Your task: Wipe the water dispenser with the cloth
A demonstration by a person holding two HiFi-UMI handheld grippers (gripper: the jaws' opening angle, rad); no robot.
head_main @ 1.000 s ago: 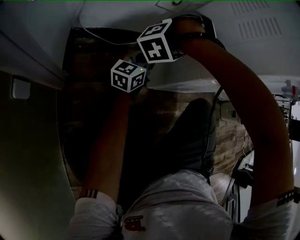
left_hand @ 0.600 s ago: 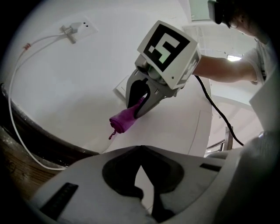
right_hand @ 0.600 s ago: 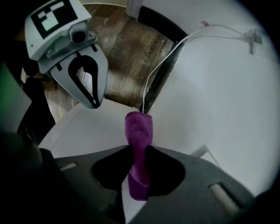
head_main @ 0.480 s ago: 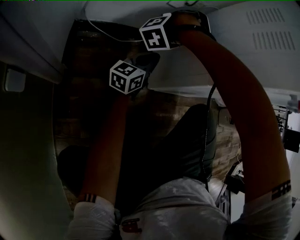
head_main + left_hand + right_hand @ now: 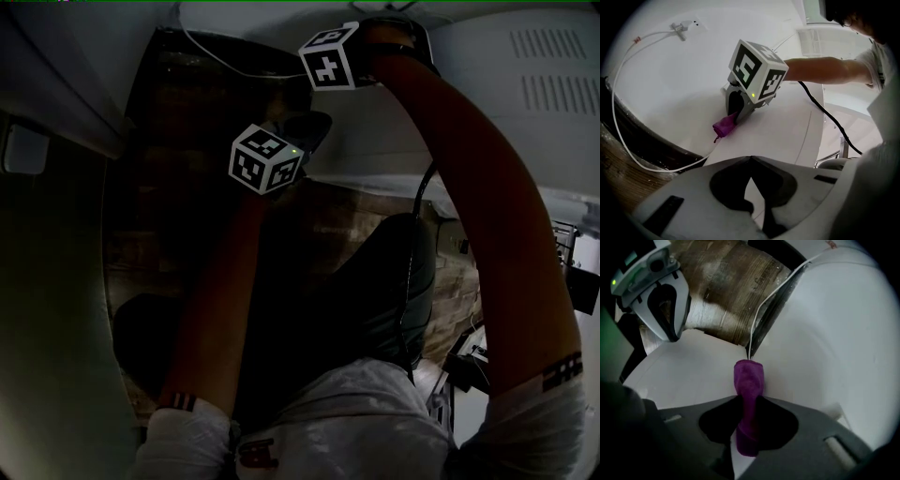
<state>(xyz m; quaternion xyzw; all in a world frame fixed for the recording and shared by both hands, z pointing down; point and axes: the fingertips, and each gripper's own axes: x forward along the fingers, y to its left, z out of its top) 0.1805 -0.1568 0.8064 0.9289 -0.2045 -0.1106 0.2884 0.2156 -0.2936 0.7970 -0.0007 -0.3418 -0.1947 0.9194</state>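
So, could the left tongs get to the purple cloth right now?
Probably yes. The shut, empty left tongs point across the bare white dispenser top straight at the purple cloth, with nothing between. But the right tongs are clamped on it, leaving only its folded end free.

White flat top of the water dispenser (image 5: pixel 787 136), purple cloth (image 5: pixel 723 125) bunched against it near the edge

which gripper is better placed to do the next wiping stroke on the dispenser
Right. The right tongs are shut on the purple cloth, whose end lies against the white water dispenser. The left tongs are shut with nothing between them.
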